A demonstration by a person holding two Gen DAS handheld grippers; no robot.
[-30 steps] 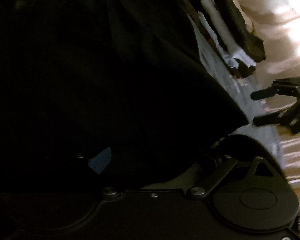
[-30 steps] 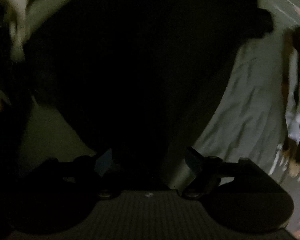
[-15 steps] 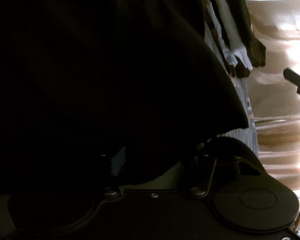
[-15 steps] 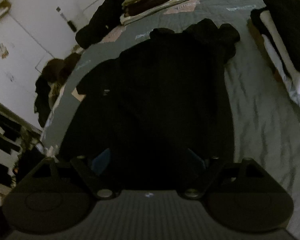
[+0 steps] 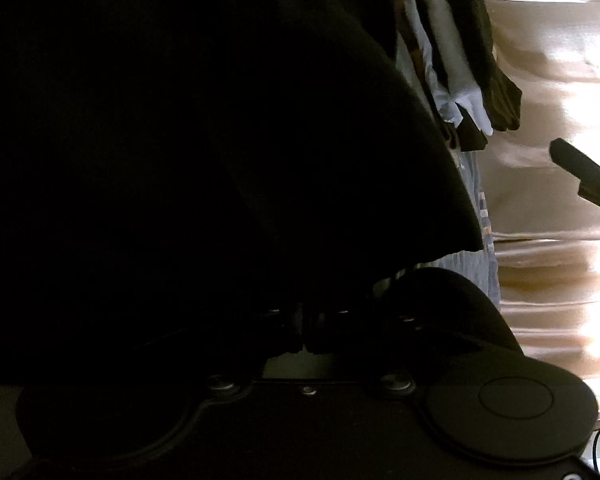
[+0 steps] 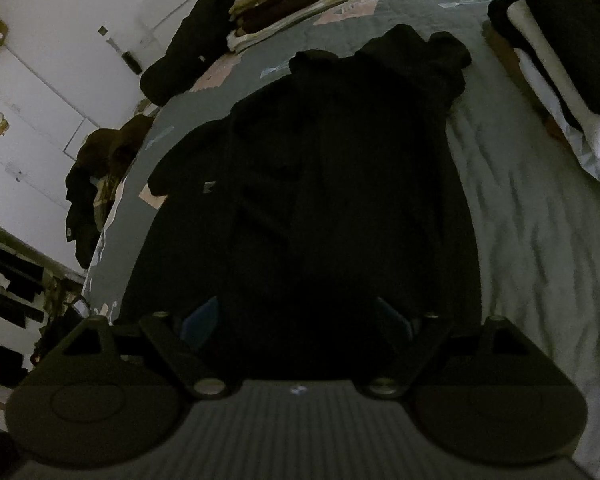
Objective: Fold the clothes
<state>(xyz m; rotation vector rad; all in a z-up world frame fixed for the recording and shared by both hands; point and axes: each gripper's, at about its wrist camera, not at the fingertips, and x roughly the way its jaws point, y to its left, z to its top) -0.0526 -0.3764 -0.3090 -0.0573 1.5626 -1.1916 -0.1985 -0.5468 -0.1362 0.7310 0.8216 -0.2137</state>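
The black garment (image 6: pixel 340 184) lay spread on the grey bedspread (image 6: pixel 532 248), its long axis running from the near edge of the bed, under the right tongs (image 6: pixel 296 322), away to the far end, where a bunched part pointed toward the far piles. It seemed laid out flat so that its edges could be reached for folding. The right tongs hung spread above its near hem, holding nothing. The left tongs (image 5: pixel 306 320) were pressed together on the garment's edge, low at the bed's side, probably to lift that edge over; dark cloth filled most of that view. A stack of folded clothes (image 6: pixel 560 60) sat at the far right, well clear of the working space.
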